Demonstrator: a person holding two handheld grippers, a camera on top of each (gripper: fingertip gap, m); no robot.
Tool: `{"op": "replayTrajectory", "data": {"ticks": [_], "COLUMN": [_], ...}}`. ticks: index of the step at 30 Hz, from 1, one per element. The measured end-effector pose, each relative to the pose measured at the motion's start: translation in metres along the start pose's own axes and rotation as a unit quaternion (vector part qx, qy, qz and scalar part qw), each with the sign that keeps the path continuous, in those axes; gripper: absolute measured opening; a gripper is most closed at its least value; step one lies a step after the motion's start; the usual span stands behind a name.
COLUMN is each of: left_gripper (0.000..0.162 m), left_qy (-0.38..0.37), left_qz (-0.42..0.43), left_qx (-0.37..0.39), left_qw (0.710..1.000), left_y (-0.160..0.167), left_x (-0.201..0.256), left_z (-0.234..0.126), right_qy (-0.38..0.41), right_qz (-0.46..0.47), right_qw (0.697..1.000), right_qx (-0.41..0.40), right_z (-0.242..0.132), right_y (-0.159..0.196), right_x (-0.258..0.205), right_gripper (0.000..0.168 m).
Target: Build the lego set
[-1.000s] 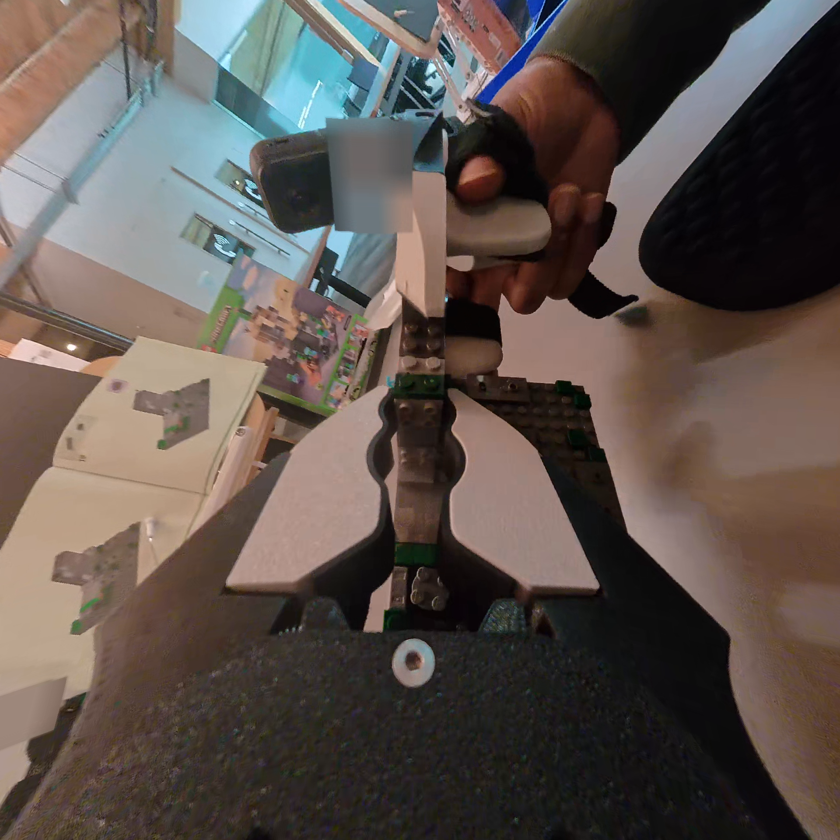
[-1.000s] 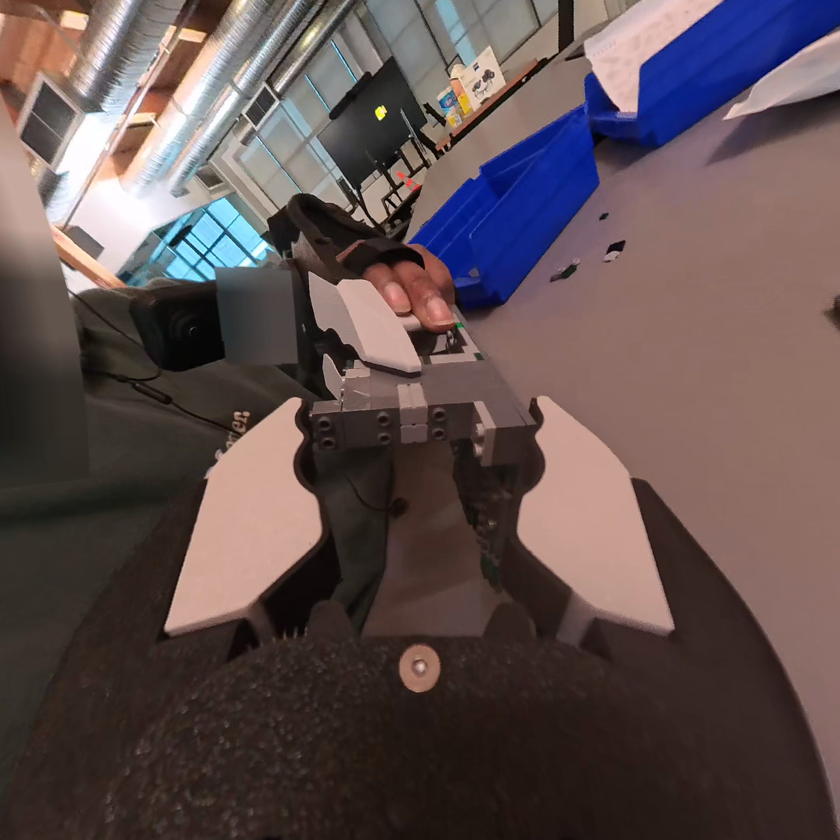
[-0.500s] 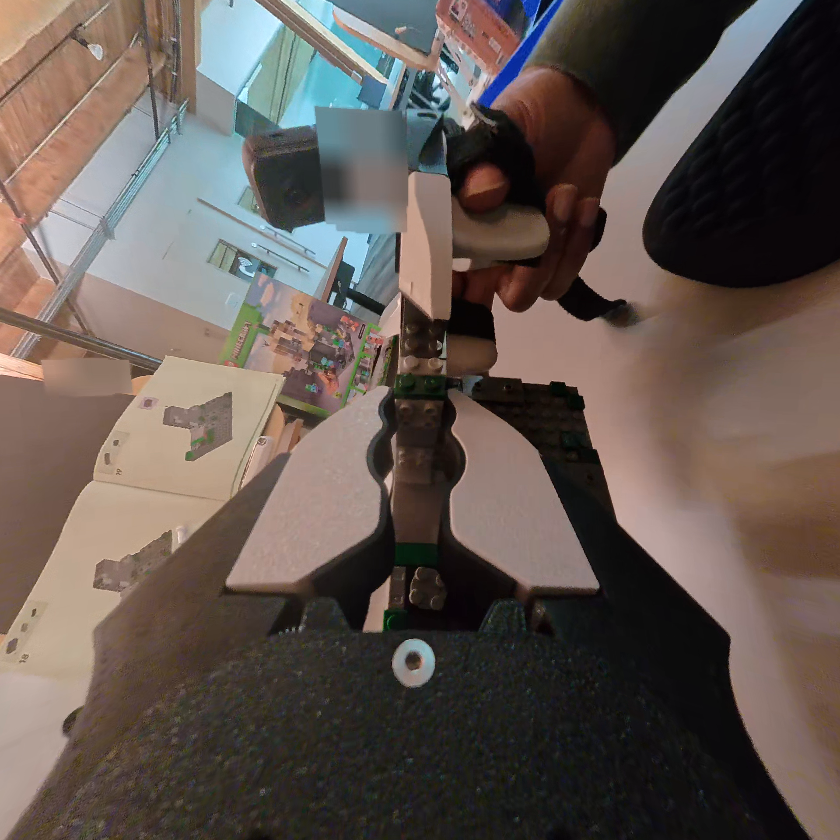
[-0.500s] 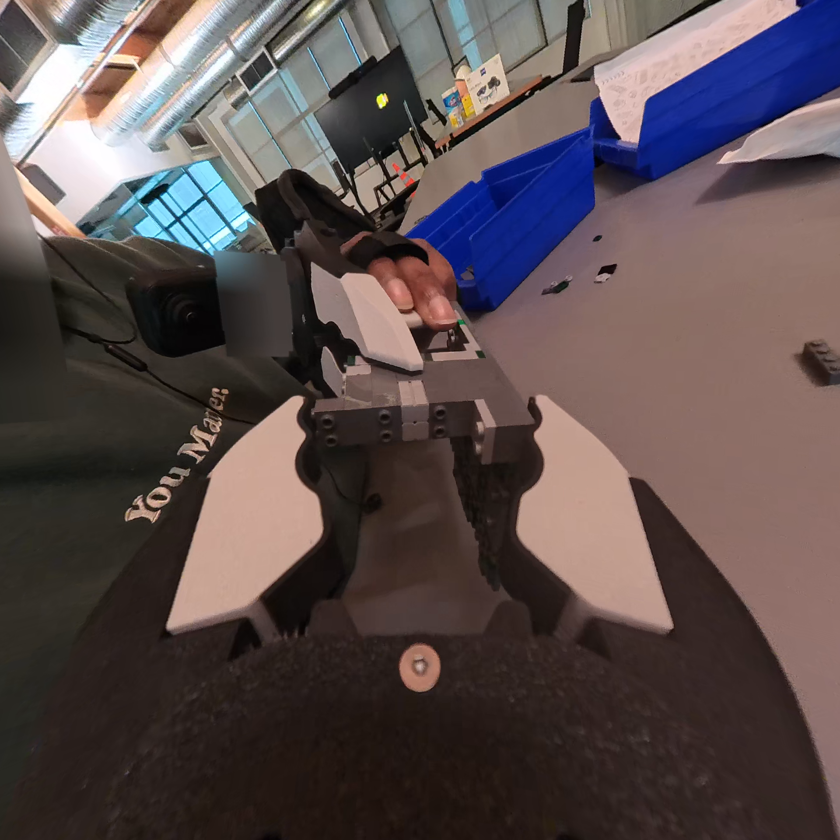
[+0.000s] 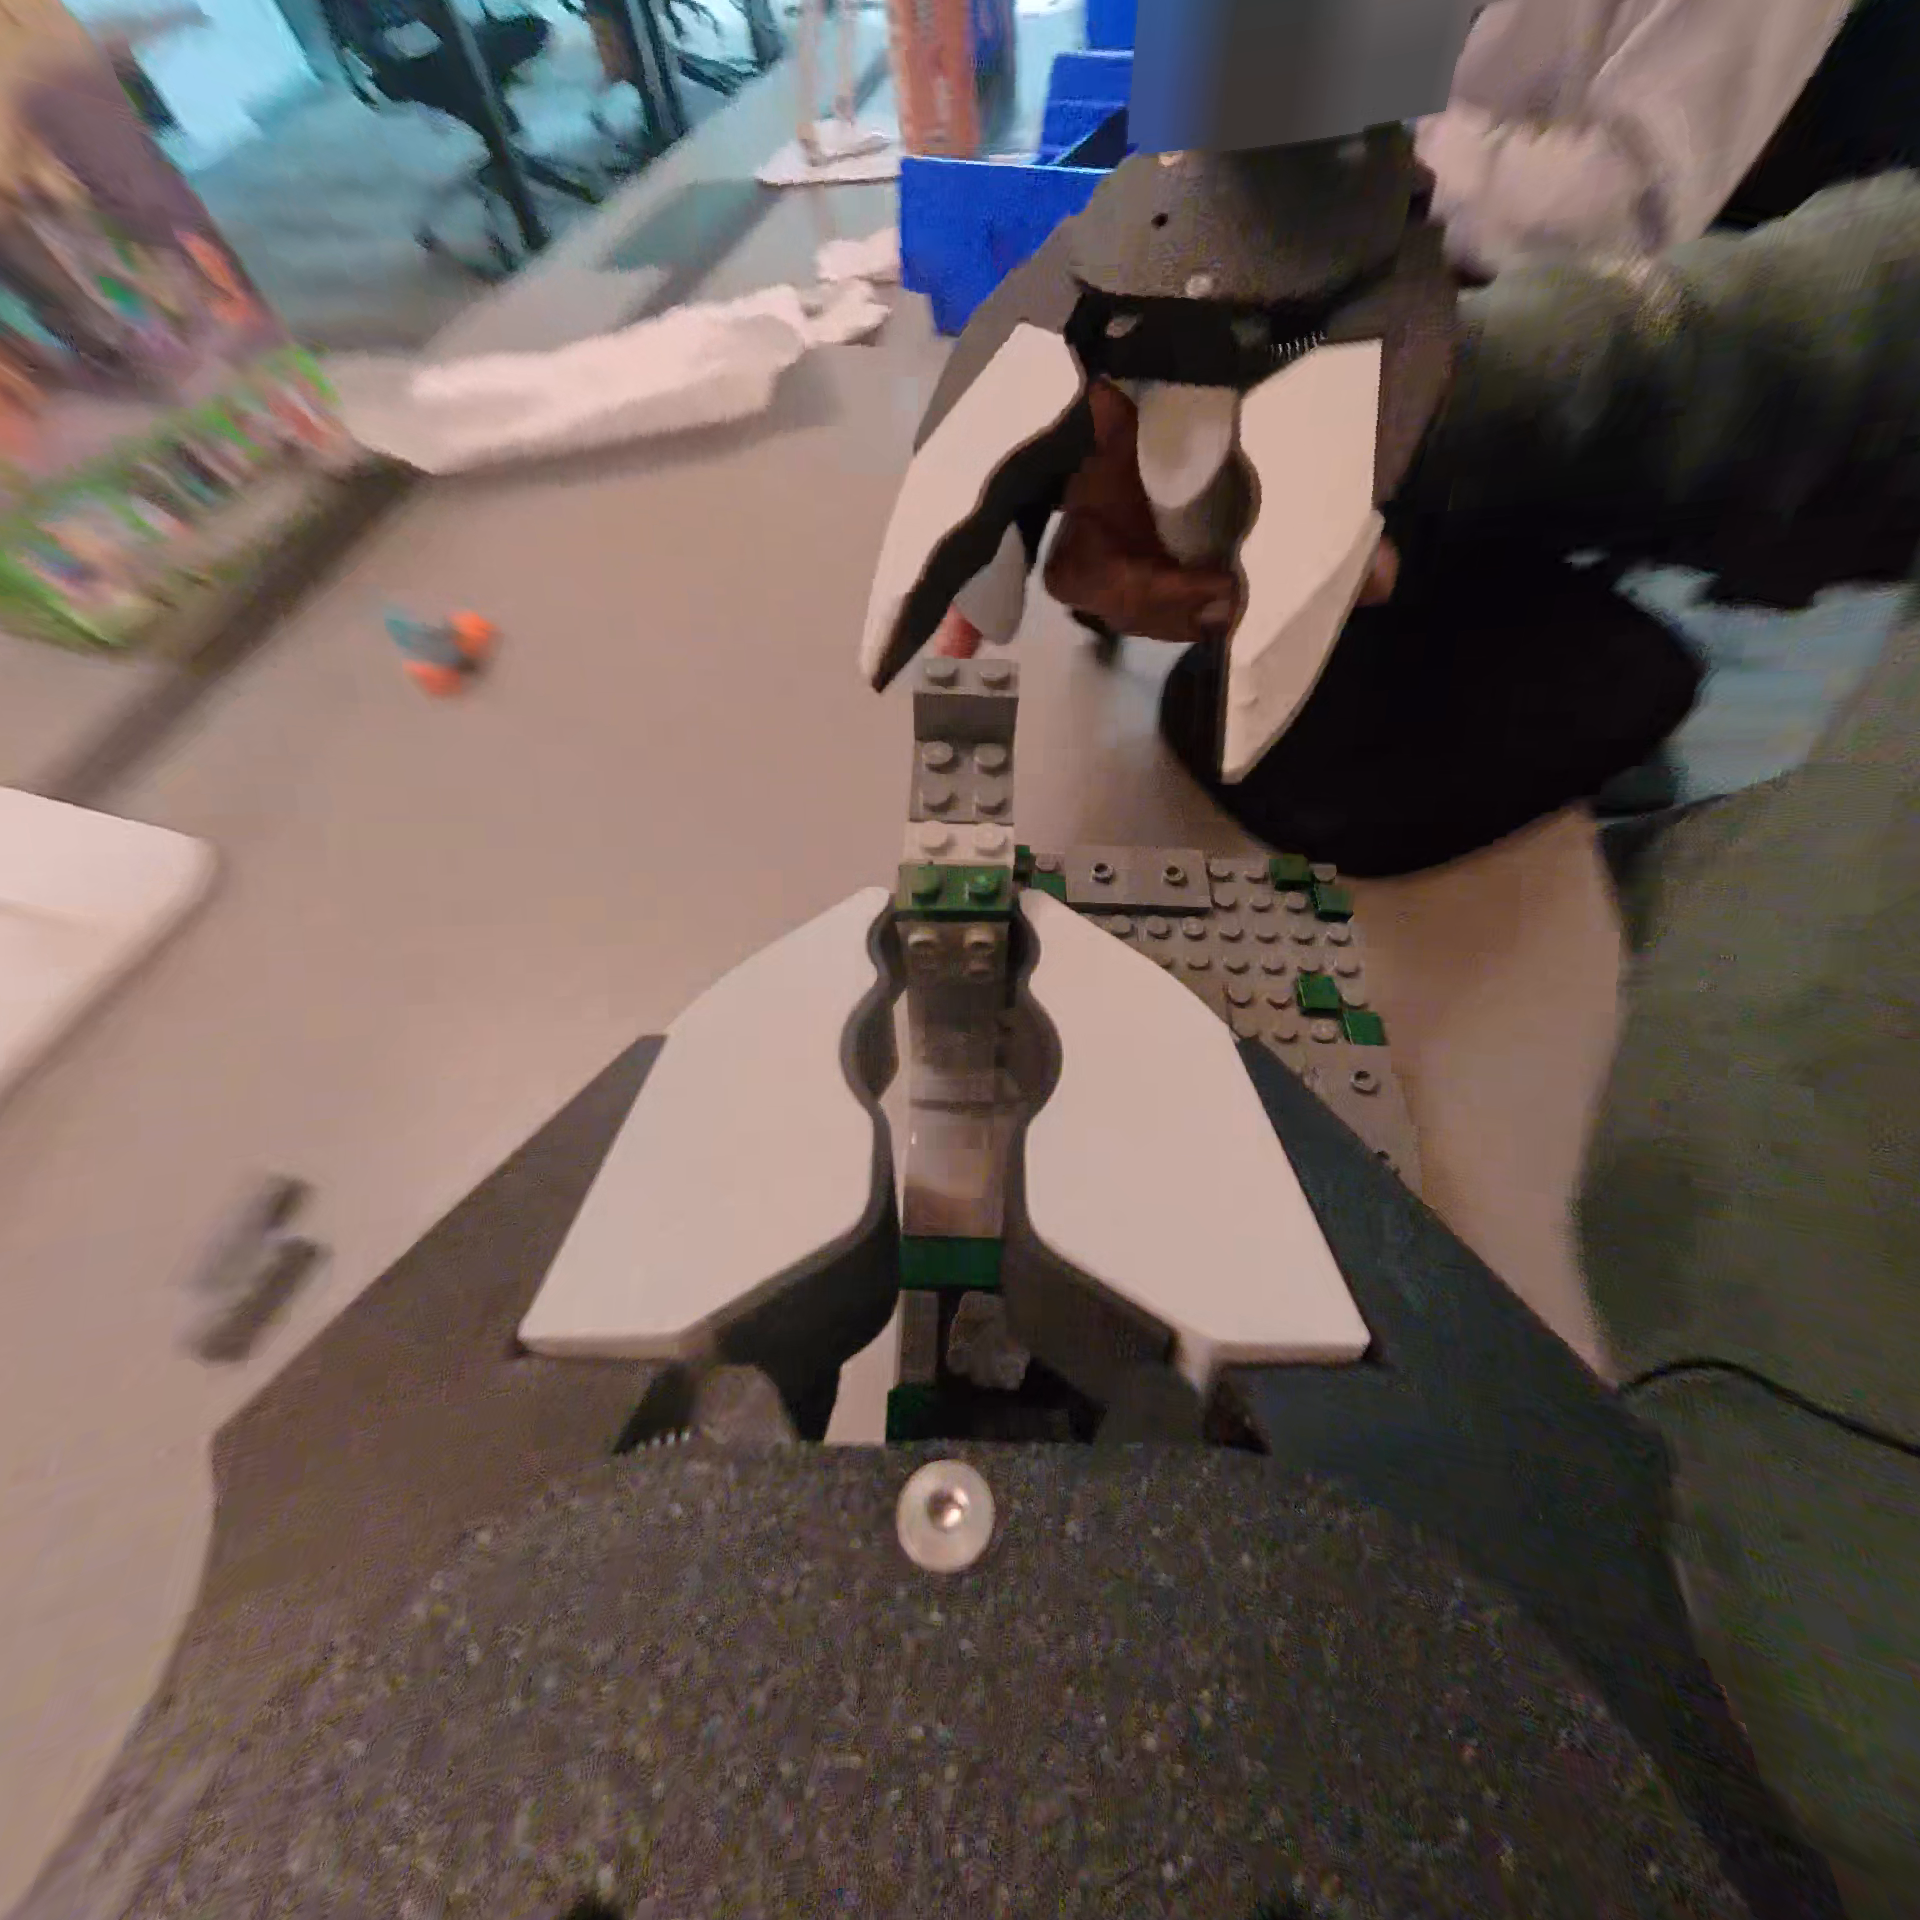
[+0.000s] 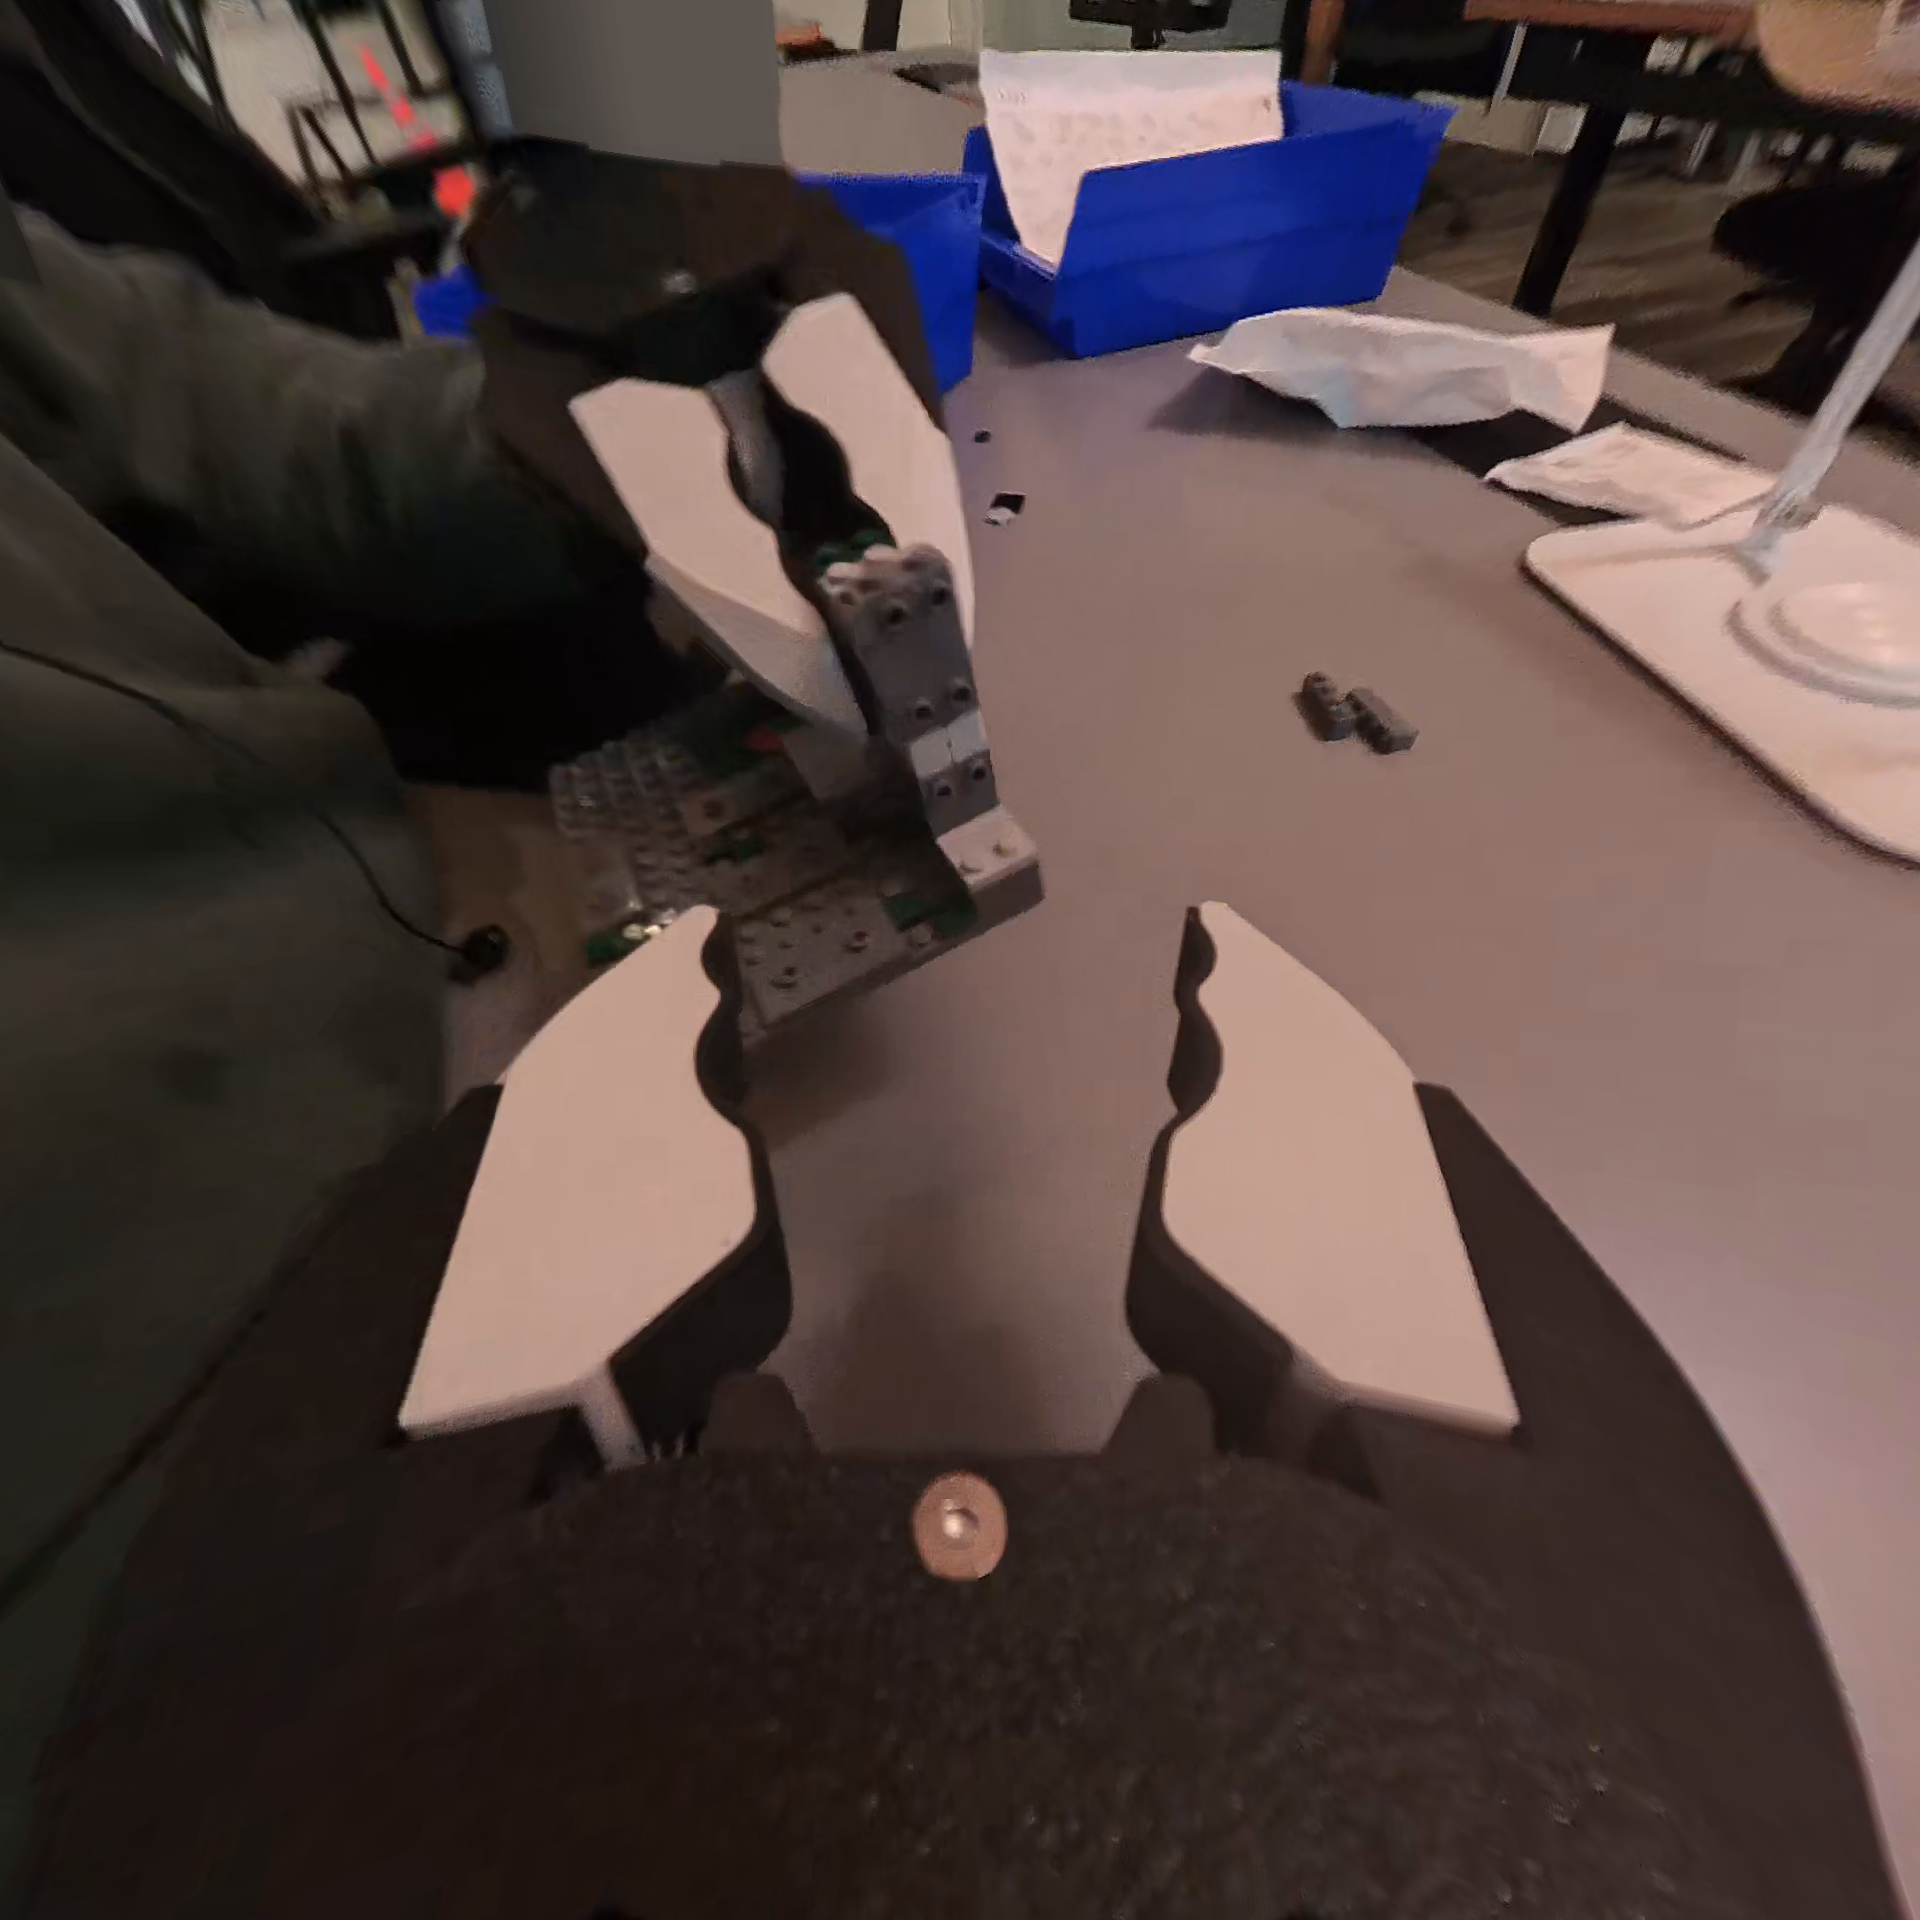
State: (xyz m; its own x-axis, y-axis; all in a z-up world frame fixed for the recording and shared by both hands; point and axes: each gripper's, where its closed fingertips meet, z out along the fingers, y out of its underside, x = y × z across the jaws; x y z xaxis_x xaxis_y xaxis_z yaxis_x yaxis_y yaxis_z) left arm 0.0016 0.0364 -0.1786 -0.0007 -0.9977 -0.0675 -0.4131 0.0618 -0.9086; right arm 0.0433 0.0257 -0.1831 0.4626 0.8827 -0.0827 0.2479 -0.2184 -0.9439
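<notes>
Partly built, by the look of it: grey baseplate (image 5: 1288,966) studded with a few small green tiles and flat grey plates, plus a narrow grey wall (image 5: 961,769) of stacked bricks rising along one edge, a green course low in the stack. Most studs on the baseplate bare, so judged early-to-middle of the build, much left to add.

Left tongs (image 5: 958,920) closed on the grey wall, pads (image 5: 1132,1049) pressed against both sides, model held tilted just above the desk (image 6: 1299,935). Right tongs (image 6: 951,1023) spread wide and empty, apart from the model on its outer side, nothing between the pads (image 6: 1309,1174).

Two loose dark grey bricks (image 6: 1351,717) on the desk beyond the model, well apart from it; likely next parts, a guess only. Past those, a white lamp base (image 6: 1766,675). Farther from the model: blue bins (image 6: 1226,239), one holding paper, and crumpled white bags (image 6: 1403,364). Small orange and teal piece (image 5: 442,649) on the desk, well off to the wall side of the model.

Writing: coloured box (image 5: 135,468) at the frame edge too blurred to read; no brand mark legible anywhere
</notes>
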Motion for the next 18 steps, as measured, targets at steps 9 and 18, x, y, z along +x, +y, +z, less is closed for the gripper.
{"op": "replayTrajectory", "data": {"ticks": [9, 18], "left_gripper": [0.017, 0.018], "left_qy": [0.146, 0.148], "left_qz": [-0.139, -0.152], "left_qx": [0.010, 0.007], "left_qw": [0.979, 0.977], "left_y": [0.001, 0.004], "left_x": [0.020, 0.015], "left_z": [0.014, 0.013], "right_qy": [-0.104, -0.144], "right_qz": [-0.068, -0.019], "right_qw": [0.991, 0.988], "right_qx": [-0.047, -0.053], "right_z": [0.017, 0.028], "right_y": [-0.011, -0.009], "right_x": [-0.015, -0.014], "right_gripper": [0.040, 0.017]}}
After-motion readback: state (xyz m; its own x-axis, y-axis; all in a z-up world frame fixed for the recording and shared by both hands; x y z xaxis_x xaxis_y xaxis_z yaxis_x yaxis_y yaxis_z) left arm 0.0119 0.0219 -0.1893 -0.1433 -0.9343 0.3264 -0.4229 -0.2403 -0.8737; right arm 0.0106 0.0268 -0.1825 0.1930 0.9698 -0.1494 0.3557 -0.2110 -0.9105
